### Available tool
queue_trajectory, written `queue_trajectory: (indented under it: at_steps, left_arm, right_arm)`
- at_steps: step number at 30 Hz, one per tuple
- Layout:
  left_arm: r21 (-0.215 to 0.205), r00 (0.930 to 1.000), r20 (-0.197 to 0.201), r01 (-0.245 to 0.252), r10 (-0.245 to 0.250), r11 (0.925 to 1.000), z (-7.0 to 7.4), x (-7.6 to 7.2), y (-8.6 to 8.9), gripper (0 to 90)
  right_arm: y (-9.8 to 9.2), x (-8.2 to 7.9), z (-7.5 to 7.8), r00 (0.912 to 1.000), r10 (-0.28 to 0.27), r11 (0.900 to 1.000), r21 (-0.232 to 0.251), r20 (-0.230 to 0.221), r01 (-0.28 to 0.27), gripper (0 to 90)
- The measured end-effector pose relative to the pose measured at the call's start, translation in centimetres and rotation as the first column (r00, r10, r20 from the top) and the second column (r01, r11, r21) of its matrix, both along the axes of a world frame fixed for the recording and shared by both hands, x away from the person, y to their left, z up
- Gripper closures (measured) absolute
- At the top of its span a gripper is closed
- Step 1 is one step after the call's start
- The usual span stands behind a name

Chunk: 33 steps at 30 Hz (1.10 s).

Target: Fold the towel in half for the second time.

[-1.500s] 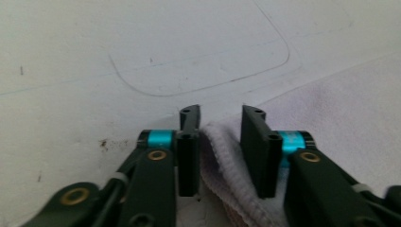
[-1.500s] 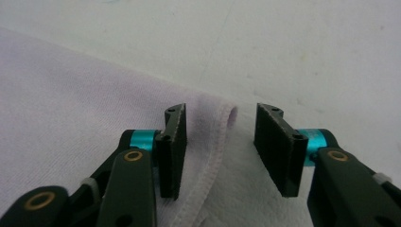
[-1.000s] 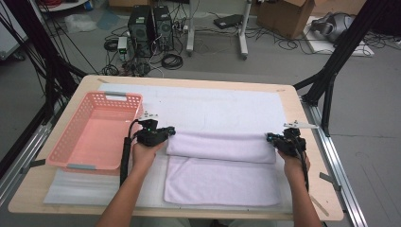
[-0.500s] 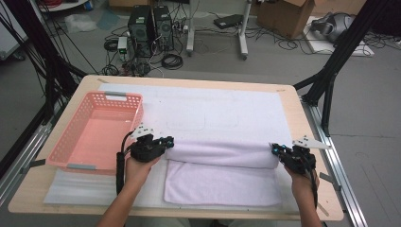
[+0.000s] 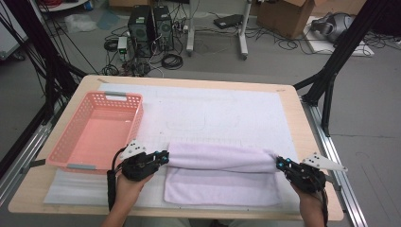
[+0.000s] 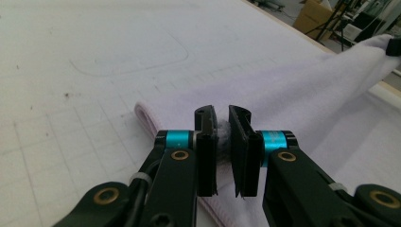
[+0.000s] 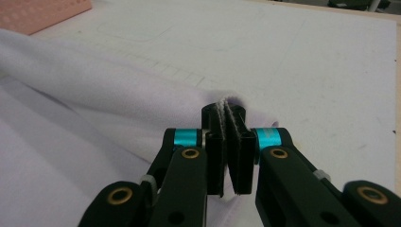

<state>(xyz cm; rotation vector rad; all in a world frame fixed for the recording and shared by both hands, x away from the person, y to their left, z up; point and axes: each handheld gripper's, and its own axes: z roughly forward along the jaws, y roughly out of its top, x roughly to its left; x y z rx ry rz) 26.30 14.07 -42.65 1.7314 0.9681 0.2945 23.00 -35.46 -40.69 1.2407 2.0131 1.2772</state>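
A lab: computer towers (image 5: pixel 151 28) amid tangled floor cables (image 5: pixel 170 59), cardboard box (image 5: pixel 288 16), black rig struts (image 5: pixel 340 61).

One lilac towel (image 5: pixel 222 172), one pink basket (image 5: pixel 97 130), one white mat (image 5: pixel 213 113), two grippers; perhaps two computer towers (image 5: pixel 151 23) beyond.

The towel (image 5: pixel 217 170) is soft, matt lilac terry cloth with a fuzzy nap and a stitched hem. The mat (image 5: pixel 213 113) under it looks like matt white foam, faintly embossed with a grid. The basket (image 5: pixel 94 132) is smooth pink plastic latticework. The table (image 5: pixel 293 101) edge is pale wood.
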Motion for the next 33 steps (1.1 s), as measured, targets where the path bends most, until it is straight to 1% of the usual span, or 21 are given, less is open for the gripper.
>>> queue_trajectory:
  at_steps: [4,8,10,12,13,14,15,16,17,18,19,20,21,22,24,27,29,31,32,33]
  left_arm:
    - [0.011,0.9998,-0.007,0.017,-0.017,0.9998,-0.4,-0.4,0.0,80.4]
    - [0.005,0.9996,-0.012,0.027,-0.027,0.9996,-0.4,-1.0,0.1,80.1]
    - [0.016,0.999,-0.017,0.042,-0.042,0.999,-0.6,-1.4,0.0,80.1]
    - [0.031,0.9982,-0.023,0.056,-0.056,0.9979,-0.8,-1.8,0.0,80.1]
    - [0.03,0.9982,-0.024,0.056,-0.056,0.998,-0.8,-2.0,0.0,80.0]
    - [0.03,0.9983,-0.023,0.055,-0.054,0.998,-0.8,-2.0,0.1,78.8]
    - [0.026,0.9987,-0.024,0.047,-0.046,0.9986,-0.7,-2.0,0.1,74.9]
    - [0.014,0.9994,-0.019,0.029,-0.029,0.9995,-0.6,-1.9,0.2,69.7]
    - [0.011,0.9997,-0.014,0.019,-0.019,0.9998,-0.5,-1.8,0.3,61.7]
    - [0.002,1.0,-0.004,0.005,-0.005,1.0,-0.4,-1.8,0.3,56.7]
    - [-0.001,0.9999,0.014,-0.001,0.001,1.0,-0.2,-1.7,0.4,55.0]
    - [-0.007,0.9995,0.029,-0.009,0.009,0.9999,-0.1,-1.6,0.5,53.3]
    - [-0.015,0.9993,0.032,-0.02,0.021,0.9997,0.0,-1.4,0.6,50.1]
    - [-0.025,0.9992,0.03,-0.024,0.025,0.9994,0.1,-1.1,0.6,48.9]
    - [-0.038,0.999,0.024,-0.036,0.037,0.9986,0.2,-0.6,0.6,48.8]
    - [-0.036,0.9992,0.012,-0.039,0.039,0.9986,0.0,0.0,0.3,48.8]
    - [-0.032,0.9994,0.008,-0.034,0.034,0.9989,-0.1,-0.1,0.2,48.9]
    - [-0.028,0.9995,0.007,-0.03,0.031,0.9991,-0.1,-0.1,0.2,49.0]
    - [-0.035,0.9994,0.007,-0.034,0.034,0.9988,-0.1,-0.1,0.2,49.0]
    - [-0.037,0.9993,0.008,-0.036,0.036,0.9987,-0.1,-0.1,0.3,49.0]
  right_arm:
    - [-0.2,-0.8,-0.4,0.9997,0.014,1.0,-0.011,-0.022,-0.014,86.5]
    - [-0.6,-1.6,-0.5,0.9993,0.019,1.0,-0.015,-0.033,-0.02,86.5]
    - [-0.8,-2.0,-0.7,0.9985,0.019,1.0,-0.013,-0.05,-0.02,86.4]
    - [-0.8,-2.3,-1.0,0.9976,0.027,0.999,-0.022,-0.064,-0.028,85.6]
    - [-0.8,-2.6,-1.1,0.9966,0.024,0.999,-0.021,-0.079,-0.025,83.0]
    - [-0.8,-2.8,-1.2,0.9965,0.019,0.999,-0.026,-0.081,-0.022,75.7]
    - [-0.9,-3.0,-1.2,0.9964,-0.004,1.0,-0.017,-0.085,0.003,67.0]
    - [-1.0,-3.2,-1.1,0.9965,-0.033,0.999,-0.009,-0.077,0.033,65.2]
    - [-1.3,-3.4,-0.8,0.9971,-0.047,0.999,0.005,-0.059,0.048,64.2]
    - [-1.5,-3.5,-0.6,0.9966,-0.065,0.998,0.018,-0.051,0.066,61.9]
    - [-1.8,-3.5,-0.4,0.9962,-0.082,0.996,0.032,-0.031,0.083,61.6]
    - [-2.0,-3.5,-0.2,0.9959,-0.088,0.995,0.049,-0.022,0.089,61.7]
    - [-2.1,-3.3,-0.1,0.9953,-0.095,0.994,0.06,-0.019,0.096,62.1]
    - [-2.0,-3.0,0.0,0.9952,-0.096,0.993,0.061,-0.02,0.097,63.4]
    - [-1.4,-2.2,-0.1,0.9964,-0.081,0.995,0.058,-0.023,0.082,64.6]
    - [0.2,-0.5,-0.5,0.9981,-0.017,0.999,0.045,-0.059,0.019,63.4]
    - [1.4,0.5,-1.1,0.995,0.038,0.999,0.017,-0.093,-0.036,60.8]
    - [2.3,1.0,-1.5,0.9887,0.091,0.995,-0.02,-0.119,-0.094,61.1]
    - [2.6,1.1,-1.7,0.9863,0.1,0.994,-0.04,-0.131,-0.106,67.4]
    - [2.7,1.0,-1.7,0.983,0.118,0.99,-0.065,-0.14,-0.128,76.9]
